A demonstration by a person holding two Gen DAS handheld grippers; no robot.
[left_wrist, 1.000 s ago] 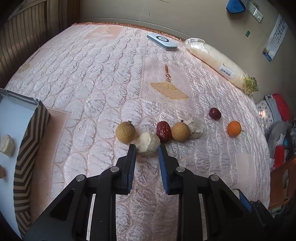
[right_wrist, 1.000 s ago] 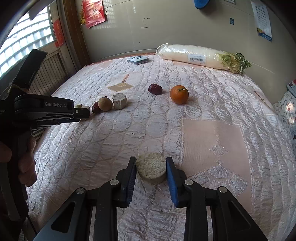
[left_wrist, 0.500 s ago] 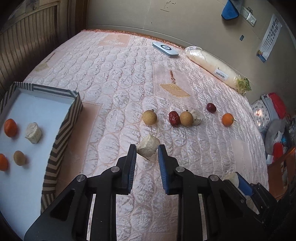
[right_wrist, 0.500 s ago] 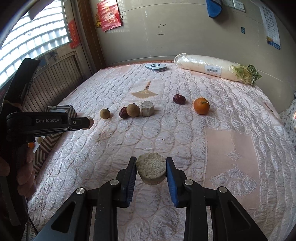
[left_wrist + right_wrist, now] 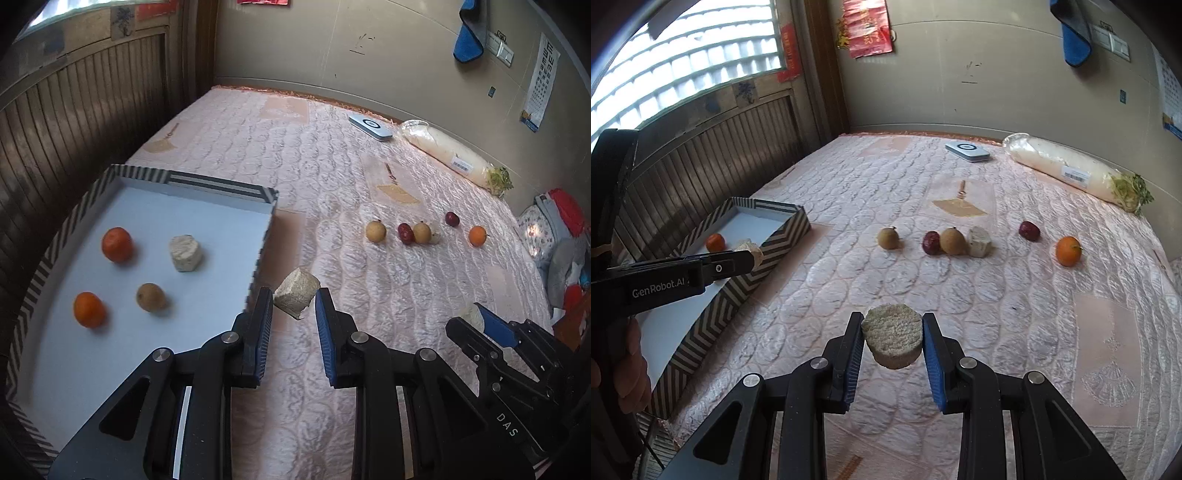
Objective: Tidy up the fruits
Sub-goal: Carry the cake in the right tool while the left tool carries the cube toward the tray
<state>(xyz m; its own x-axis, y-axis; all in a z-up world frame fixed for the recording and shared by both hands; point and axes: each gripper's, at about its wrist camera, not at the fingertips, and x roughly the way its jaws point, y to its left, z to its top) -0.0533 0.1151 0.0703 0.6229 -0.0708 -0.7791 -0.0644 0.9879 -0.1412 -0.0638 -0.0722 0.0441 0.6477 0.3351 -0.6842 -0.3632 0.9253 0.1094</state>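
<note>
My left gripper [image 5: 293,304] is shut on a pale cut fruit chunk [image 5: 297,293], held above the bedspread just right of the striped tray [image 5: 221,186]. The tray's white floor holds two oranges [image 5: 117,244], a pale chunk [image 5: 185,253] and a brown round fruit [image 5: 150,297]. My right gripper [image 5: 892,334] is shut on a round pale fruit slice [image 5: 892,334], lifted over the bed. On the bedspread lies a row: a brown fruit [image 5: 888,238], a red date [image 5: 931,242], another brown fruit [image 5: 953,241], a pale chunk [image 5: 979,242], a dark red fruit [image 5: 1029,230] and an orange [image 5: 1068,251].
A wrapped white radish [image 5: 1067,171] and a small white-blue device [image 5: 967,151] lie at the bed's far edge by the wall. Slatted wood panelling runs along the left. Clothes and bags [image 5: 565,236] pile up past the right edge. A hand [image 5: 626,365] holds the left tool.
Both grippers have risen and drawn back from the fruit row, each still carrying its piece. The left one has swung left, so the tray and its fruit have come fully into view.
</note>
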